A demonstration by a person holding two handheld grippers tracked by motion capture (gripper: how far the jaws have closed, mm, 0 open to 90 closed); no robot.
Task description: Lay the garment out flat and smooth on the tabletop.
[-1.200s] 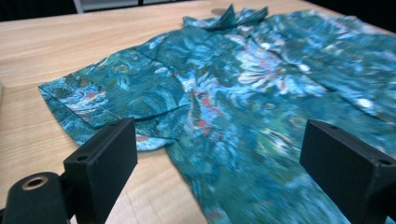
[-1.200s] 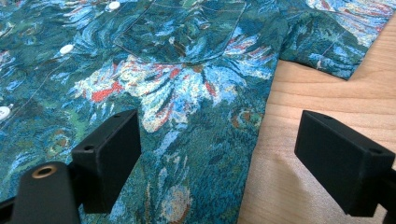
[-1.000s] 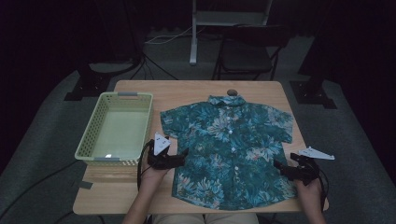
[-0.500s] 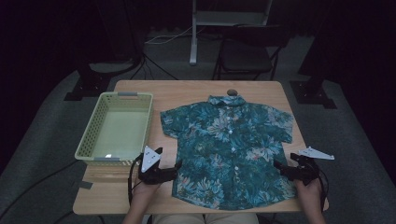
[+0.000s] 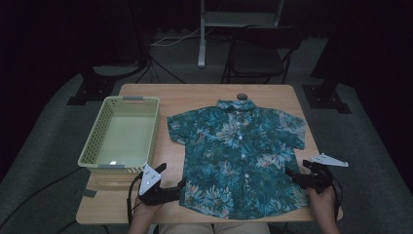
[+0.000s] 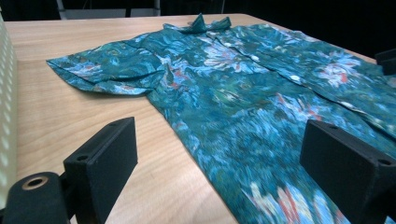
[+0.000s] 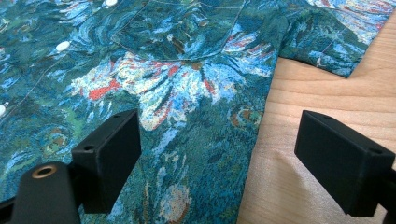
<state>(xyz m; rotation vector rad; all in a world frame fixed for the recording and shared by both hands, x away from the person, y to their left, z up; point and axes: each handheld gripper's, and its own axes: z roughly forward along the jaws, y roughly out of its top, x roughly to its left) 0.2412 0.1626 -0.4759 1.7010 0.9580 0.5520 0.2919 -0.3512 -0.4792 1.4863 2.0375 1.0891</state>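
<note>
I count one teal floral short-sleeved cotton shirt (image 5: 239, 156), one pale green perforated plastic basket (image 5: 121, 134), one wooden table (image 5: 185, 95).

No legible text, label or number anywhere, at least none discernible in the dim high view.

The small dark object (image 5: 241, 96) behind the shirt collar (image 5: 236, 104) is unidentifiable.

The table's (image 5: 195, 95) left half is taken up by the basket (image 5: 97, 131). Bare wood is left along the far edge and the front left corner beside the shirt (image 5: 238, 156).
</note>
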